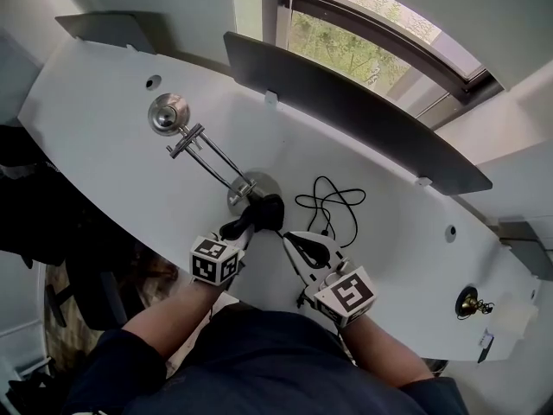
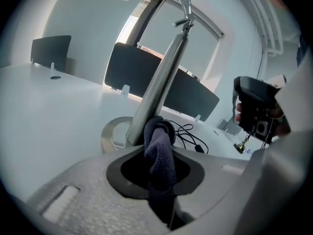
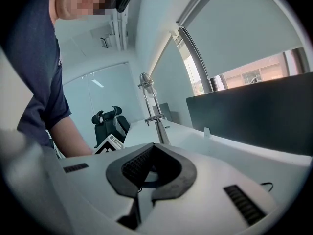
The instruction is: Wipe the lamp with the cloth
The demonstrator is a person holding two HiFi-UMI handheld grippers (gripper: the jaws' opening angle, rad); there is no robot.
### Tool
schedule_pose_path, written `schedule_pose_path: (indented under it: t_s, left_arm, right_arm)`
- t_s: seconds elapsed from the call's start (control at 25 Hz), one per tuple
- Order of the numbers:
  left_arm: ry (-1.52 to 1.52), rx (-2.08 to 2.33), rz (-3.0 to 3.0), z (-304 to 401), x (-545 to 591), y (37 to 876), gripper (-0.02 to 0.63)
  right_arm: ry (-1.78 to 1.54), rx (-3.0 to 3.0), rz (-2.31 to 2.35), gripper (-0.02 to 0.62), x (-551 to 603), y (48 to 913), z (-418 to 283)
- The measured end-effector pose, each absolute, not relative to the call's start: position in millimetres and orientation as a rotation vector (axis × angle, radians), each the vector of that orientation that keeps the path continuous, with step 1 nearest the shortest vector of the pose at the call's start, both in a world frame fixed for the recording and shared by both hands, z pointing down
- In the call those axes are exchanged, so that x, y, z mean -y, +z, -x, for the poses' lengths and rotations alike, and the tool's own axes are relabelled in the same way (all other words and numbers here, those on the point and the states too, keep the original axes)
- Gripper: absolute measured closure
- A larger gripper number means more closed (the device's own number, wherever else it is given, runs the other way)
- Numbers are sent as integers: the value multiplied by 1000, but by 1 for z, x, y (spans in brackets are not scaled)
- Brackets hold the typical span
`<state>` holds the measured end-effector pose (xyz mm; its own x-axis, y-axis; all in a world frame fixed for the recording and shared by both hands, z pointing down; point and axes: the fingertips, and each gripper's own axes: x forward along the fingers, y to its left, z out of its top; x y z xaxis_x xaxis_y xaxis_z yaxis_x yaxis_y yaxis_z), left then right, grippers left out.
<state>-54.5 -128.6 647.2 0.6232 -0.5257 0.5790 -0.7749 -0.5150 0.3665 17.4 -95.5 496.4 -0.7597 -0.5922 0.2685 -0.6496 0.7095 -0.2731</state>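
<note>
A chrome desk lamp lies across the white table (image 1: 104, 145), its round head (image 1: 168, 113) at the far left. Its thin arm (image 1: 212, 158) slants down to the round base (image 1: 251, 187). My left gripper (image 1: 246, 227) is shut on a dark cloth (image 1: 266, 211) that rests against the arm's lower end by the base. In the left gripper view the cloth (image 2: 159, 151) bunches between the jaws and touches the lamp arm (image 2: 156, 87). My right gripper (image 1: 304, 247) hovers just right of the cloth, shut with nothing in it. From the right gripper view (image 3: 142, 192) the lamp (image 3: 152, 112) stands beyond the jaws.
A black cable (image 1: 333, 204) lies coiled right of the lamp base. A dark divider panel (image 1: 346, 102) runs along the table's far edge under the window. A small brass object (image 1: 471, 303) sits at the far right. An office chair (image 3: 110, 121) stands beyond the table's left end.
</note>
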Motion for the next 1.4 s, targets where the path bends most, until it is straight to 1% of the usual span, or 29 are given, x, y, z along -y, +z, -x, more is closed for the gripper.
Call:
schedule_pose_path:
  t_s: [0.24,0.56,1.12,1.4]
  left_arm:
    - [559,1062,-2234,81,141,643,548]
    - [477,1207,-2177,116,182,629,548]
    - [389,1248,-2212,105,224,611,548]
    - [365,1279,-2227,114,213,587,548]
  right_arm:
    - [546,2765,-1013,586,98,496,-9]
    - [556,2760,-993,586,105,497,1]
    - [541,2749,-972,586,100,499,-6]
    - [516,2768,-953,586,96,490,-4]
